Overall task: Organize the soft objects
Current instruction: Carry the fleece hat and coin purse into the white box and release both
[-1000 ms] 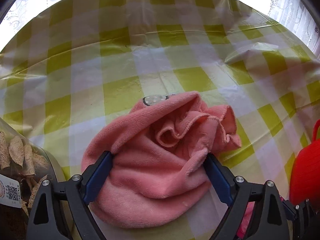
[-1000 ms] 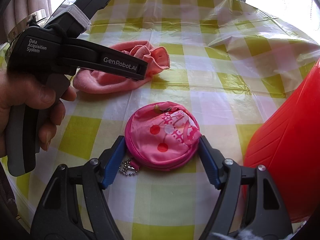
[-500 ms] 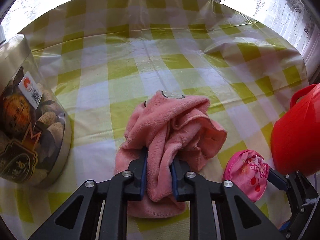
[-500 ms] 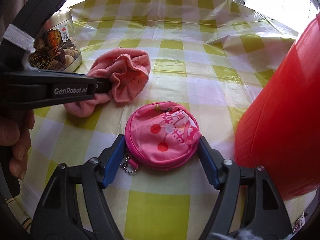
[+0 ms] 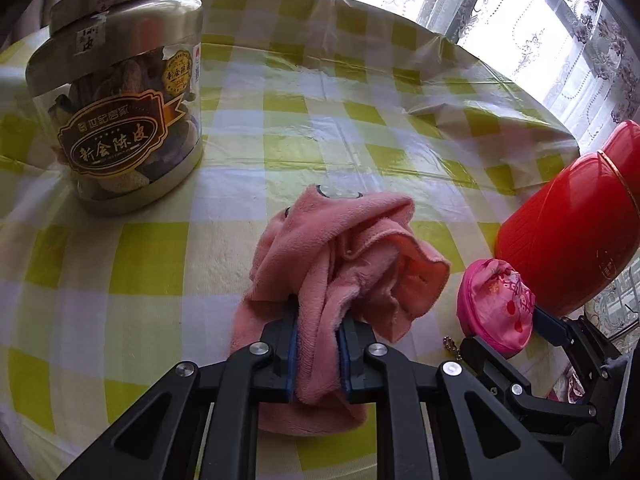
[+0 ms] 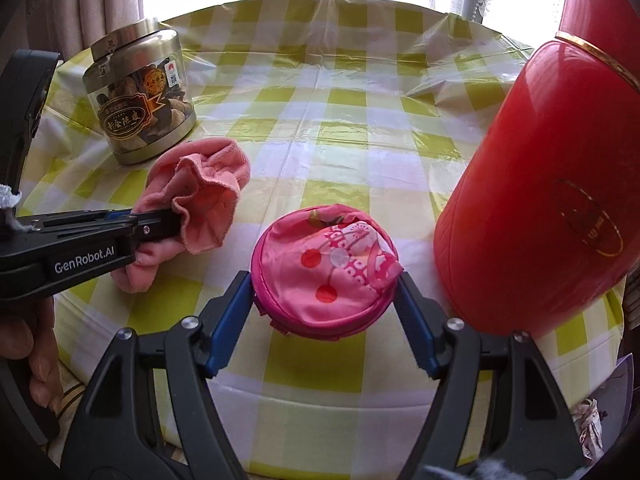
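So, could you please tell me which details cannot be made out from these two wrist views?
- Left wrist view: the pink towel hides the left gripper finger pads.
- Right wrist view: the round pink pouch hides its own far side; whether the right gripper actually squeezes it is unclear.
- Both views: the red container is cut off by the edge.
- The jar label's small print is unreadable.

Left gripper point(image 5: 318, 350) clamped nearly closed, blue pads point(image 5: 293, 354) pressed into a fold of the pink towel point(image 5: 344, 256) and lifting part of it. Seen side-on from the right wrist view, reaching in level from the left, with the person's fingers point(image 6: 28, 356) wrapped round the handle. Right gripper point(image 6: 324, 300) spread wide, blue pads point(image 6: 230, 316) touching either side of the round pink pouch point(image 6: 326, 276), fingers angled forward and slightly down.
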`<control>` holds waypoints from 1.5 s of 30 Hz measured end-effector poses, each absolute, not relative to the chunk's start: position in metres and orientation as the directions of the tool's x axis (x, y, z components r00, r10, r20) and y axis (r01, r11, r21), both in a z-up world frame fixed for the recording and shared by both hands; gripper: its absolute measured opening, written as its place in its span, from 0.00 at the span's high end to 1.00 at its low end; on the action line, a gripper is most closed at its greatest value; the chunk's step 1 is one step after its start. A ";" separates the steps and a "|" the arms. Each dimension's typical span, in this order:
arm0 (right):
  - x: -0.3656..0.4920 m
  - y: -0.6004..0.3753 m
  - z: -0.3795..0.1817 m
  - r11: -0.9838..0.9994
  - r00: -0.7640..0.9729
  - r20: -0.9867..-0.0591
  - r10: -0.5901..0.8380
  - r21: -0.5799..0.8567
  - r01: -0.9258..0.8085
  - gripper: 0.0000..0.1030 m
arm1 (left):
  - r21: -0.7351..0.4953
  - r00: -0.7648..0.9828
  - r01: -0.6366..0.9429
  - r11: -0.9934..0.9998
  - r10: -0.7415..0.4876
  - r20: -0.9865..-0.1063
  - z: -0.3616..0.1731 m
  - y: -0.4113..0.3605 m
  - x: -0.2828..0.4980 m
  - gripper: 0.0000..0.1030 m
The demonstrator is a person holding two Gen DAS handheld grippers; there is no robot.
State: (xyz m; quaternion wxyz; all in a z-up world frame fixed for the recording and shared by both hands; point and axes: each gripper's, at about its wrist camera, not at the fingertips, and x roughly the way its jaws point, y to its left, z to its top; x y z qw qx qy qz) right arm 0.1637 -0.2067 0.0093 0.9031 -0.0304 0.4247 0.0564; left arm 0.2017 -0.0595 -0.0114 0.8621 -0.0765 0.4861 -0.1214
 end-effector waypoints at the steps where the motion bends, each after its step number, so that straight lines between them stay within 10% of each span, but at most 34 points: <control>1: 0.159 -0.207 0.012 0.991 0.637 -0.768 0.075 -0.011 -0.130 0.28 | -0.259 0.499 0.131 0.957 -0.289 -0.817 -0.011 -0.059 0.197 0.84; 45: -0.020 -0.409 0.030 0.987 0.629 -0.767 -0.124 -0.027 0.161 0.28 | -0.347 0.449 0.417 0.840 -0.522 -0.725 0.040 -0.208 0.042 0.84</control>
